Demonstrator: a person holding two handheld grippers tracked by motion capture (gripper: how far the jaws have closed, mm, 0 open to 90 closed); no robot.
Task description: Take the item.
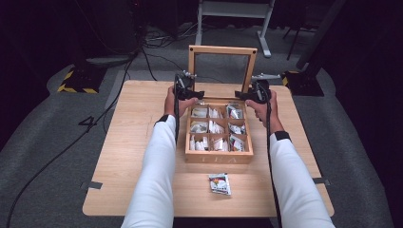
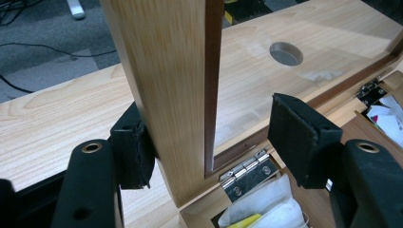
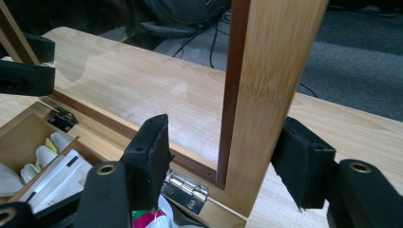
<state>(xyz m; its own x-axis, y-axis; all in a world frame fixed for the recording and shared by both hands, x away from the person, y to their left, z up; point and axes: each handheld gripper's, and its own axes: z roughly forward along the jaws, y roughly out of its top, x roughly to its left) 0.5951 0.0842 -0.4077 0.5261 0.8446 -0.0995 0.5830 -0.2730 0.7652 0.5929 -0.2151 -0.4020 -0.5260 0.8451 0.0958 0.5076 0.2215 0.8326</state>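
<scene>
Black pads of the left gripper (image 2: 209, 137) straddle the left post of the lid (image 2: 166, 95); one pad touches its outer face, the other stands clear; the right gripper (image 3: 228, 156) straddles the lid's right post, outer pad touching, inner pad apart; the lid stands upright at the back of the tea box (image 1: 218, 157); a packet (image 1: 220, 184) lies on the table (image 1: 128, 137) in front of the box.
</scene>
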